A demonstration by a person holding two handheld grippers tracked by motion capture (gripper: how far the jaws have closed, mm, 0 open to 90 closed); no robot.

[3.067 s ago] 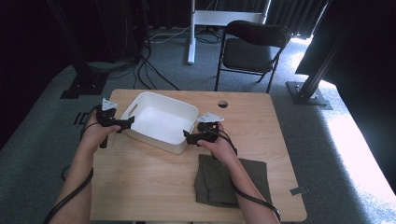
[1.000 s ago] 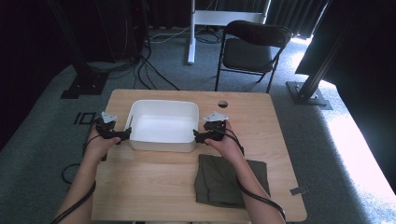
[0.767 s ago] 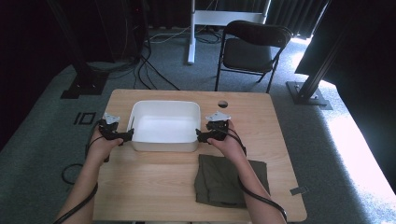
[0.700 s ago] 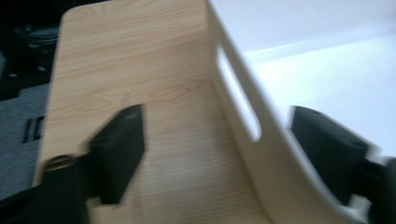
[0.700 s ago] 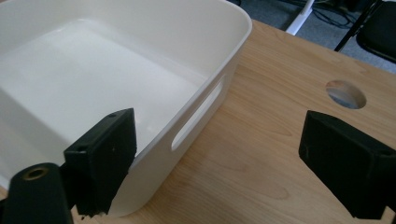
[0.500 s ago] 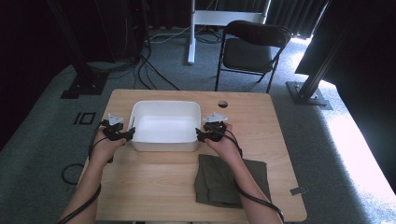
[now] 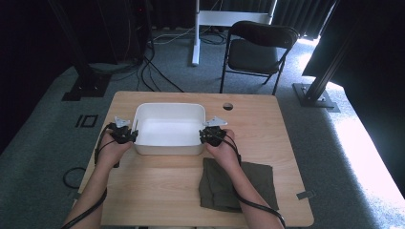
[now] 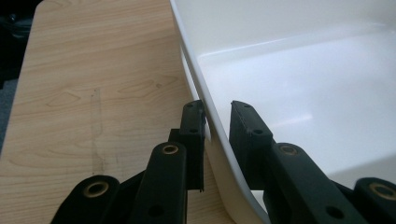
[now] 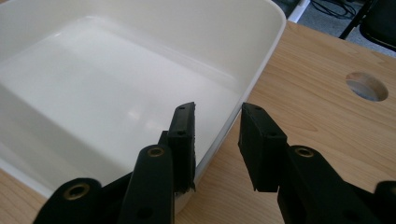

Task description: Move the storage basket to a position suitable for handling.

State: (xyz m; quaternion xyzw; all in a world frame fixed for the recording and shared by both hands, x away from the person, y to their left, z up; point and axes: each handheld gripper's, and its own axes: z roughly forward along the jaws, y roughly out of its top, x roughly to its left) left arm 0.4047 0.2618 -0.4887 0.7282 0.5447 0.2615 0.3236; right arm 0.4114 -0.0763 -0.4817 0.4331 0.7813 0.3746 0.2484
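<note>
The room is seen to be dim, with grey carpet, a black folding chair (image 7: 258, 47) and a white stand (image 7: 197, 28) beyond the tongs, and bright light falling at the far right. The light wooden table (image 7: 157, 195) carries the work; a round cable hole (image 7: 228, 106) lies beyond the right tongs, and a folded olive cloth (image 7: 236, 183) lies on the near side of them. The white tub (image 7: 168, 128) is set flat on the table between the two tongs. The left tongs (image 8: 217, 119) are parted astride the tub's left wall, one jaw outside and one inside, the outer one close against the wall. The right tongs (image 9: 217, 123) are likewise parted over the right rim, with a wider gap on the outer side; nothing is gripped. The step in hand is judged to be a release or a fresh grip of the tub. For a lift, both tongs should be closed squarely on the rims together and raised evenly, so that the tub is kept level.
</note>
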